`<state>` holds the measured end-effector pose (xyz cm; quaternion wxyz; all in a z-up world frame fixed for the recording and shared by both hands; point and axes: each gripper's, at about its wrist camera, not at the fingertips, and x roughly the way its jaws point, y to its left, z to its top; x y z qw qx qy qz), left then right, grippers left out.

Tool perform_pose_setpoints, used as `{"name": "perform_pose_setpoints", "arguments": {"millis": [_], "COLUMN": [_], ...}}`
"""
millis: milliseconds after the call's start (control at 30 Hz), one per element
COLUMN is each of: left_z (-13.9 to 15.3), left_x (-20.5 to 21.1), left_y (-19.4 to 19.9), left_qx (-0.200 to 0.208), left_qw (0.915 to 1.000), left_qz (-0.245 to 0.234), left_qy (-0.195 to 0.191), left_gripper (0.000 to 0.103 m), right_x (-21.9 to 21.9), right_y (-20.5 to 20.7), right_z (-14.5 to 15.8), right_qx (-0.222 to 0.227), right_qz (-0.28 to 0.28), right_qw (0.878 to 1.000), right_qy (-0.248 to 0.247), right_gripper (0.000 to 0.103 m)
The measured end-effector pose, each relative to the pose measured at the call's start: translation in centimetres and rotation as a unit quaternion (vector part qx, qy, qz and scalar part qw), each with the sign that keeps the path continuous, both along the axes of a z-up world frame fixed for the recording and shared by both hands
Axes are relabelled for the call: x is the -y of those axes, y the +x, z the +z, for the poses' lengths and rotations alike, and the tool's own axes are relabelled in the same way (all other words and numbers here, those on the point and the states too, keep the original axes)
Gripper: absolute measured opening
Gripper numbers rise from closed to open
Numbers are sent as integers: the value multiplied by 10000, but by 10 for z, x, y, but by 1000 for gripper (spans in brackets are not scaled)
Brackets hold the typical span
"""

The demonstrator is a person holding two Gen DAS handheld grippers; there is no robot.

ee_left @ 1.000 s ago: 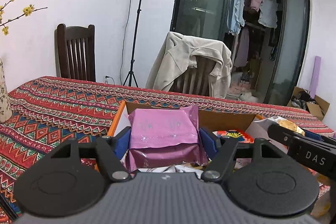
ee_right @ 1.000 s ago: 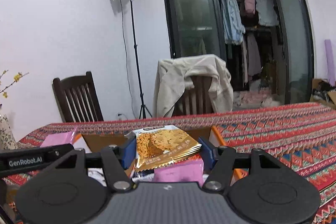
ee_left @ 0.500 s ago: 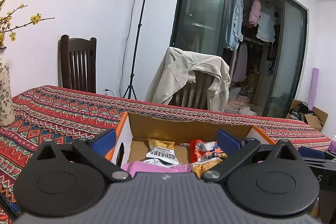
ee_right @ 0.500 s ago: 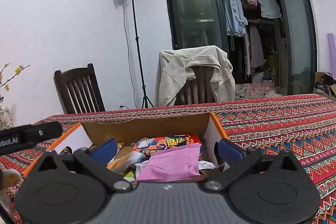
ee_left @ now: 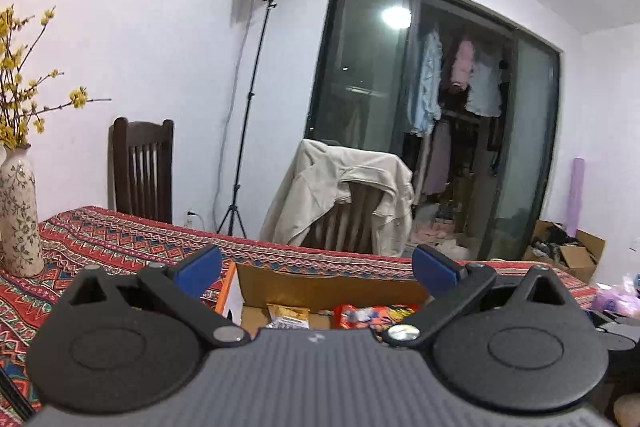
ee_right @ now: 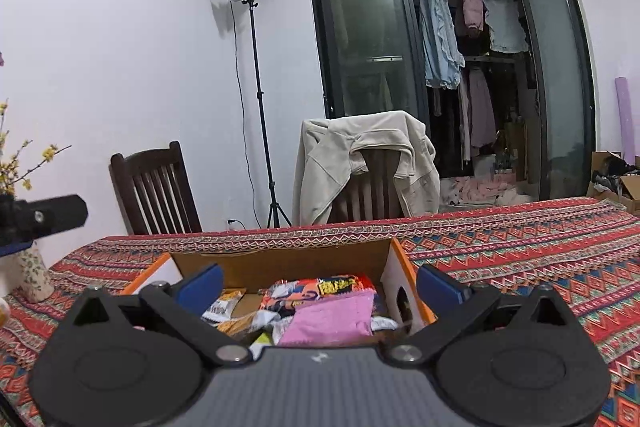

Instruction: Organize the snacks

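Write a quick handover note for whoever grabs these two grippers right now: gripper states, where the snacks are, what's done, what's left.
Left gripper: jaws wide open, nothing between them.
Right gripper: jaws wide open, nothing between them.
Cardboard box on the patterned tablecloth holds the snacks: pink packet on top, red packet behind it.
Done: several packets are in the box.
Left: a pale purple bag lies outside to the right, possibly next.

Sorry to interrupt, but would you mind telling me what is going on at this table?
A person is sorting snacks into a cardboard box on the patterned tablecloth. The left hand-held gripper and right hand-held gripper both stand wide open and empty above the box. A pink packet lies on top of the other snack packets inside.
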<state>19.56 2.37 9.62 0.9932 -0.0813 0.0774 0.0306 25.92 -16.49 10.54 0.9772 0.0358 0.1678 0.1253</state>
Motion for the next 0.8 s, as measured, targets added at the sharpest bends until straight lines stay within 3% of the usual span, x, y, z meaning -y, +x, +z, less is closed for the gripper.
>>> {"name": "perform_pose_setpoints", "arguments": {"millis": [200, 500, 800], "left_z": [-9, -39, -71], "left_x": [2, -4, -9], "left_y": [-40, -83, -103], "left_qx": [-130, -445, -962], "left_qw": [9996, 9982, 9947], "left_qz": [-203, -252, -236], "left_qy": [119, 321, 283], "left_gripper": [103, 103, 103], "right_x": [11, 16, 18], "right_y": [-35, -88, -107], "right_z": [-2, -30, -50], "right_qx": [-145, -572, -1004], "right_qz": [134, 384, 410], "right_qw": [9998, 9975, 9939], "right_qy": [12, -179, -214], "right_gripper": [103, 103, 103]}}
